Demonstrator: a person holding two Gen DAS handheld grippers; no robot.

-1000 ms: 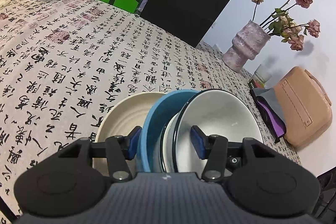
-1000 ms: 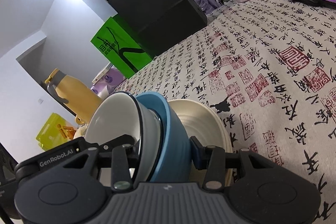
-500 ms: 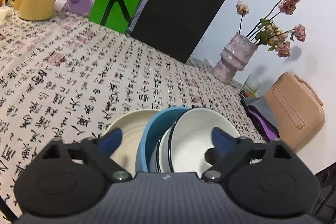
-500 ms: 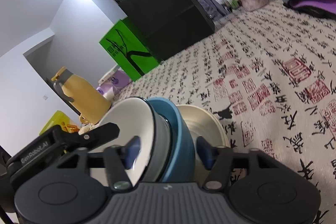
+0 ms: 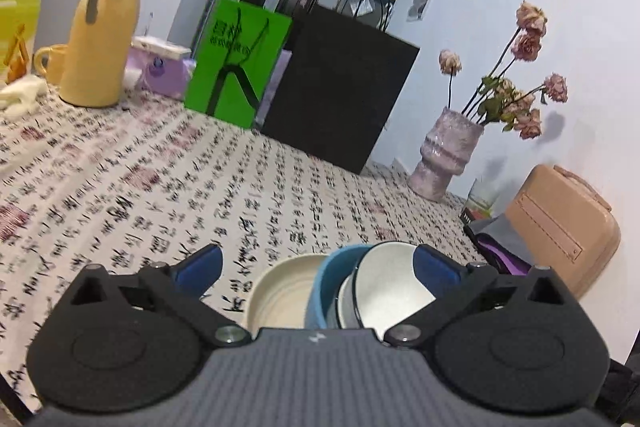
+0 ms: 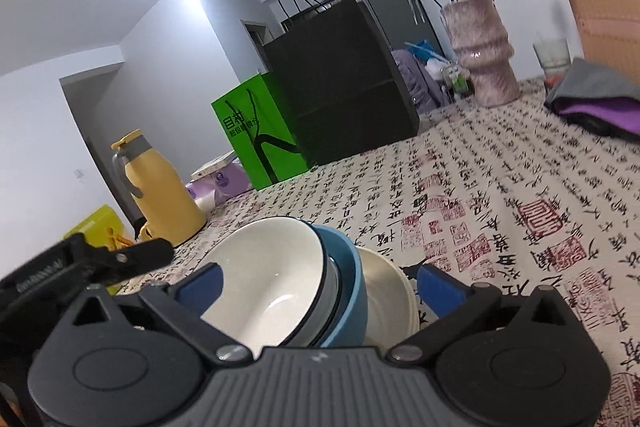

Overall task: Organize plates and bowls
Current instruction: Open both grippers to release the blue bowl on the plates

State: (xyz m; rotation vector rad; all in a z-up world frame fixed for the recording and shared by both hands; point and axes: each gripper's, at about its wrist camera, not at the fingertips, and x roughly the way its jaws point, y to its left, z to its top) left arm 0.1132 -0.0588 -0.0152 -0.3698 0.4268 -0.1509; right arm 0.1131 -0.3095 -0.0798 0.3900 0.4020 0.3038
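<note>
A long table under a cream cloth [image 5: 168,183] printed with black and red calligraphy filled the room's foreground, with grey-white walls behind it. Along its far edge stood a yellow thermos jug [image 5: 100,39], a green paper bag [image 5: 240,63], a black paper bag [image 5: 340,91] and a mottled pink vase [image 5: 448,155] of dried roses; a tan case [image 5: 560,227] lay off to one side. Near the cameras, three nested dishes stood tipped on edge on the cloth: a white bowl [image 6: 268,275] with a dark rim sat inside a blue bowl [image 6: 348,283], and a cream plate [image 6: 388,299] leaned against the blue bowl's back. The left gripper [image 5: 316,267] was spread wide, its blue pads clear of the dishes on both sides. The right gripper [image 6: 316,287] was opening, the stack between its jaws with neither pad touching it. The left gripper's black finger showed at the right view's left edge.
</note>
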